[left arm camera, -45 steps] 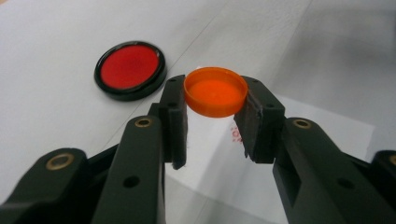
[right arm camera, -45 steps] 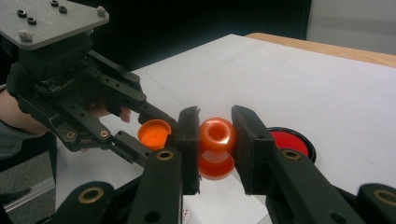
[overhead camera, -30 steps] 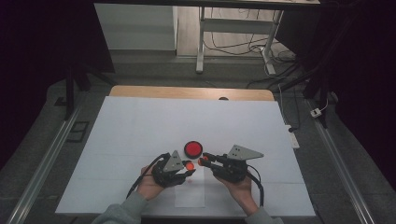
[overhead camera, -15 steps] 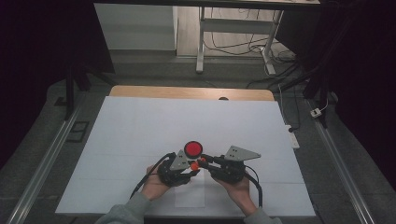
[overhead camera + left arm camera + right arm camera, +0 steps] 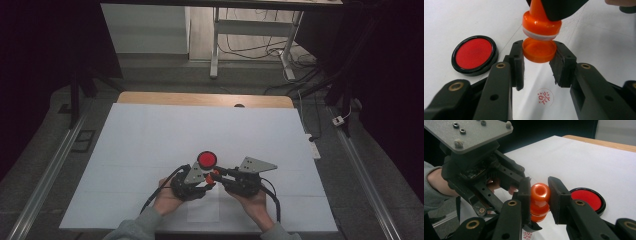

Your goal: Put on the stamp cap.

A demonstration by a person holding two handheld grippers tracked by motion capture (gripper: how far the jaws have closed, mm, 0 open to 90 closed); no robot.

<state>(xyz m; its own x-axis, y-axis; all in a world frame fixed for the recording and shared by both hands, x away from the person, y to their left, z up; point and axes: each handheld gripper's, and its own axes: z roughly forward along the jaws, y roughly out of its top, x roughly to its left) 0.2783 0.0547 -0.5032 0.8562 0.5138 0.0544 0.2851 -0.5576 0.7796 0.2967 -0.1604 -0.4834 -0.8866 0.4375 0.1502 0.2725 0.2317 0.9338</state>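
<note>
My left gripper (image 5: 539,66) clamps the orange cap (image 5: 539,49). My right gripper (image 5: 539,195) pinches the orange stamp (image 5: 539,201) beside the red ink pad (image 5: 206,160).

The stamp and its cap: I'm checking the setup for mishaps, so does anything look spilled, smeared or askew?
Nothing stands out. The ink pad lies open and flat with no ink outside its rim, the red imprint on the paper looks crisp, and the cap sits level below the stamp.

On the white surface (image 5: 150,140), both tongs, left (image 5: 207,183) and right (image 5: 216,176), meet at a small orange piece (image 5: 214,176) just below a red ink pad (image 5: 206,160).
</note>
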